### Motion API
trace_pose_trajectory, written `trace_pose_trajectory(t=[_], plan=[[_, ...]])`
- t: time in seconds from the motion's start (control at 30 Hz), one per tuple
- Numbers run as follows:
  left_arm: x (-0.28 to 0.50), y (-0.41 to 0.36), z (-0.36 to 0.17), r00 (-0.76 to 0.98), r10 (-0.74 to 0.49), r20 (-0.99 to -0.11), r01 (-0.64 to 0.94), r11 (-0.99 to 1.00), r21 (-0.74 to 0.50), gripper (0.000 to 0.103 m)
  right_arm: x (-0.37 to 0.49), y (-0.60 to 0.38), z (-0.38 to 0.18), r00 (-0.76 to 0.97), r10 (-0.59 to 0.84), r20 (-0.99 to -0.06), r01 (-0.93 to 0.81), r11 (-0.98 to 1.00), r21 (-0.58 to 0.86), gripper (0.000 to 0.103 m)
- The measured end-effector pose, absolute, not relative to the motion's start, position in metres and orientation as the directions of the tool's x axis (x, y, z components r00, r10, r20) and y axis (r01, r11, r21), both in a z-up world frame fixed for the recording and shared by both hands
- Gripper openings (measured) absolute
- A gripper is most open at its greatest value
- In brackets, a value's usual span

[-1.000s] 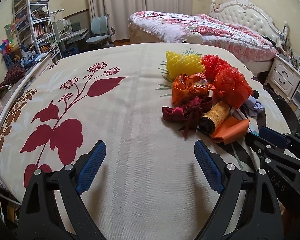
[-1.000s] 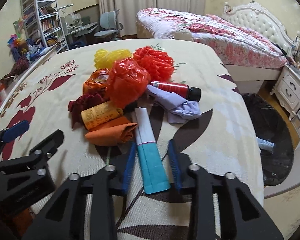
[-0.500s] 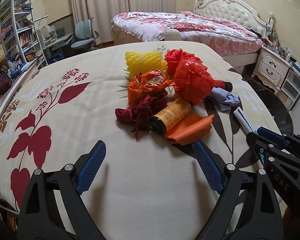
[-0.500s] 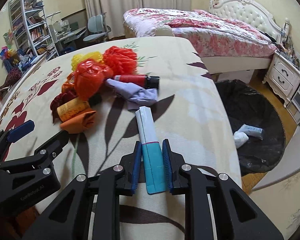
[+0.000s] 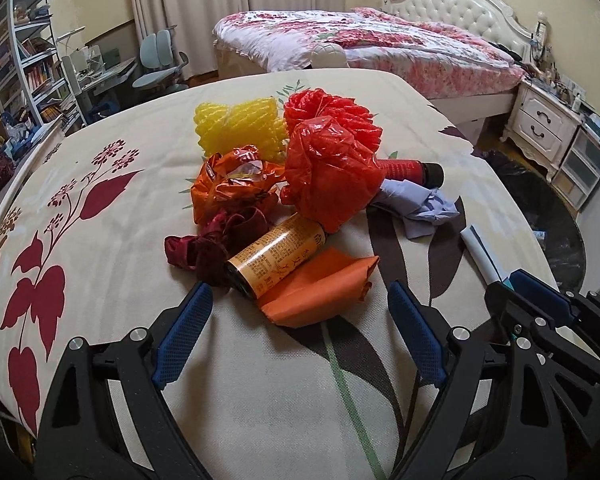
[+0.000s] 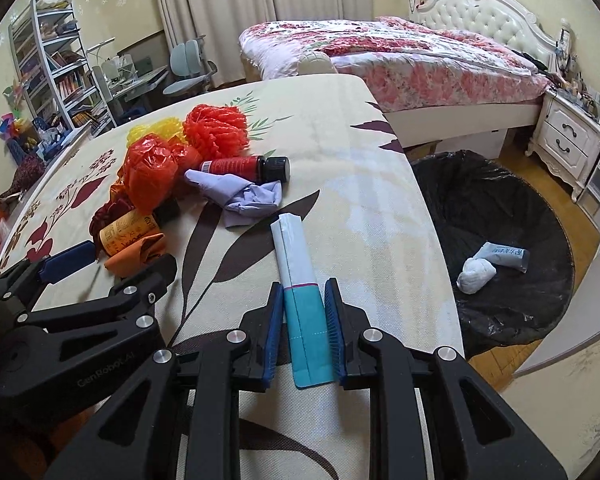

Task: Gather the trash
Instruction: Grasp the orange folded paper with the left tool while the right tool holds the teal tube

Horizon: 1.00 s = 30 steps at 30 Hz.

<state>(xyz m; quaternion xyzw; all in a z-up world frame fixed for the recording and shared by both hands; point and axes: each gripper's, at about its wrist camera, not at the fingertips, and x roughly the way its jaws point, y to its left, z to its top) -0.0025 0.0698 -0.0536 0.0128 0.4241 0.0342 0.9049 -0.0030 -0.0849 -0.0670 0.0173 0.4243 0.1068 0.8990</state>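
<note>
A heap of trash lies on the floral tablecloth (image 5: 100,208): an orange can (image 5: 276,254), folded orange paper (image 5: 320,288), a red plastic bag (image 5: 332,176), a dark red ribbon (image 5: 212,242), a yellow foam net (image 5: 240,126), a red bottle (image 6: 244,166) and a lilac cloth (image 6: 244,196). My left gripper (image 5: 300,336) is open just in front of the can and orange paper. My right gripper (image 6: 303,312) is shut on a white-and-teal packet (image 6: 300,280), held over the table's right side.
A black trash bag (image 6: 500,216) lies open on the floor right of the table, with a white wad (image 6: 476,274) and a pale packet (image 6: 508,254) inside. A bed (image 6: 400,56), a nightstand (image 6: 572,140) and a bookshelf (image 6: 56,68) stand behind.
My right gripper closed on the packet and carried it right, toward the table edge and the bag. My left gripper swung right toward the trash heap, still open.
</note>
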Motion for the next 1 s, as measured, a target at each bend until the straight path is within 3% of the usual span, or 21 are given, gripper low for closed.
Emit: trace_pose_trajectory(t=[0.17, 0.23, 0.3, 1.0], plan=[[-0.002, 0.075, -0.056, 0.621, 0.075, -0.780, -0.078, 0.996, 0.033, 0.077, -0.004, -0.087, -0.068, 0.619, 0.219, -0.754, -0.183, 0.974, 0.132, 0.022], [-0.003, 0.073, -0.054, 0.631, 0.060, -0.774, -0.059, 0.998, 0.030, 0.062, -0.004, -0.088, -0.068, 0.619, 0.222, -0.753, -0.184, 0.973, 0.136, 0.022], [-0.006, 0.071, -0.054, 0.638, 0.057, -0.768, -0.046, 0.998, 0.035, 0.055, -0.004, -0.089, -0.068, 0.620, 0.224, -0.752, -0.184, 0.973, 0.138, 0.022], [-0.035, 0.074, -0.037, 0.690, 0.006, -0.723, -0.005, 1.000, 0.003, 0.051, -0.006, -0.093, -0.063, 0.631, 0.213, -0.746, -0.176, 0.976, 0.129, 0.022]])
